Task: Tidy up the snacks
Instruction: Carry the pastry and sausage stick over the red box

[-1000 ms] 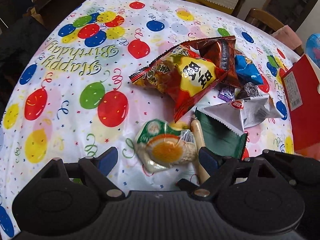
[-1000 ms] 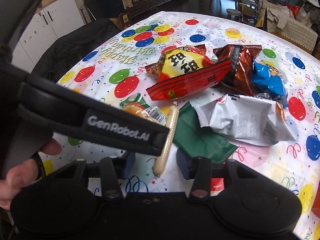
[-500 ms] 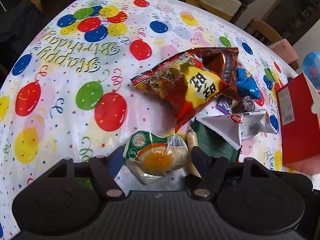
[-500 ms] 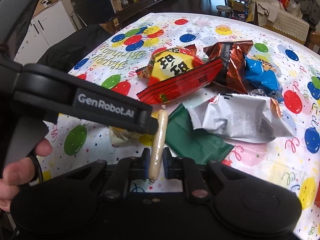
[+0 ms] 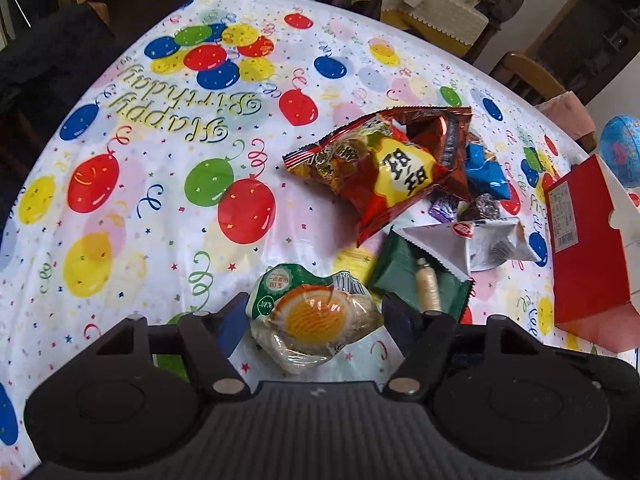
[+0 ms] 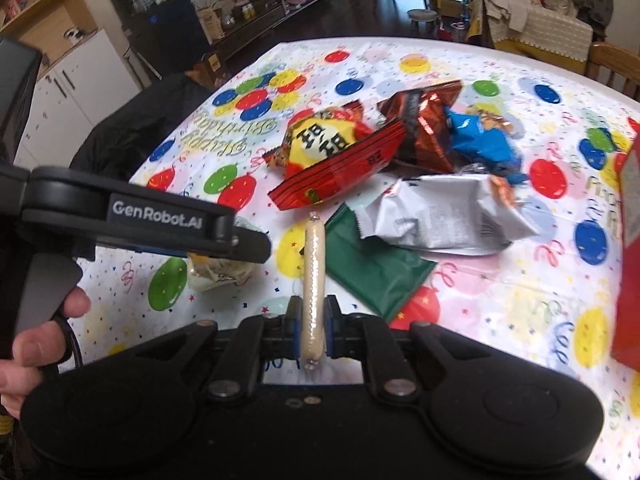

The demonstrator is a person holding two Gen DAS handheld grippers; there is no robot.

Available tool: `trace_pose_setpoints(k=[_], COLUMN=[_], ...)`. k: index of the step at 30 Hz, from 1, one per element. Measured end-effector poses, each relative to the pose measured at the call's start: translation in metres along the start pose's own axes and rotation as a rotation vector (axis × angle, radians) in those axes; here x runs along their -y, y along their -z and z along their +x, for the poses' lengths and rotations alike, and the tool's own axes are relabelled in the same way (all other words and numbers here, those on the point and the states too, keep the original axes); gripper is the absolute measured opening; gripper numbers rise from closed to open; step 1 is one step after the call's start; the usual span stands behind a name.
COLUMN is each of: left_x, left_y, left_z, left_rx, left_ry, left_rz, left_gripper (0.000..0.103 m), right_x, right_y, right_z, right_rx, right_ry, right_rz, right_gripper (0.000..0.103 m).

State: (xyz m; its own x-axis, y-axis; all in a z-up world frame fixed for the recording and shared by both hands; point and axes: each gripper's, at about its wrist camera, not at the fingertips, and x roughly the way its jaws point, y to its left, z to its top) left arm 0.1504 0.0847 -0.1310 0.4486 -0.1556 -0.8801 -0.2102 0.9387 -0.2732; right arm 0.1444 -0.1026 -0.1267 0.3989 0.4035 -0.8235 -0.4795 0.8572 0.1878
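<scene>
My left gripper is shut on a clear packet with a braised egg and a green label, held just above the balloon tablecloth. In the right wrist view that packet hangs under the left gripper's body. My right gripper is shut on the lower part of a pale sausage stick, which points away from me over the cloth. The same sausage shows in the left wrist view above a green packet.
A snack pile lies ahead: a red and yellow bag, a brown foil bag, a blue packet, a white packet. A red box stands at the right. A hand holds the left gripper's handle.
The right jaws closed on the sausage stick and raised it off the cloth. The left jaws closed on the egg packet and lifted it slightly.
</scene>
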Motion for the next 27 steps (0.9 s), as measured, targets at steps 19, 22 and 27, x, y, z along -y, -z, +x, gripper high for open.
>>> trace_pose_setpoints(k=[19, 22, 27], left_x=[0.070, 0.090, 0.129], left_y=[0.004, 0.003, 0.001], left_z=[-0.055, -0.060, -0.067], left_rx=[0.062, 0.071, 0.094], left_ry=[0.035, 0.043, 0.068], left_rz=[0.105, 0.132, 0.188], left_gripper=[0.072, 0.072, 0.072], right_x=[0.028, 0.037, 0.056], right_y=[0.008, 0.009, 0.011], right_z=[-0.099, -0.116, -0.142], right_rx=[0.164, 0.192, 0.243], right_ry=[0.076, 0.093, 0.121], right_rz=[0.104, 0.113, 0.130], right_gripper=[0.009, 0.009, 0.009])
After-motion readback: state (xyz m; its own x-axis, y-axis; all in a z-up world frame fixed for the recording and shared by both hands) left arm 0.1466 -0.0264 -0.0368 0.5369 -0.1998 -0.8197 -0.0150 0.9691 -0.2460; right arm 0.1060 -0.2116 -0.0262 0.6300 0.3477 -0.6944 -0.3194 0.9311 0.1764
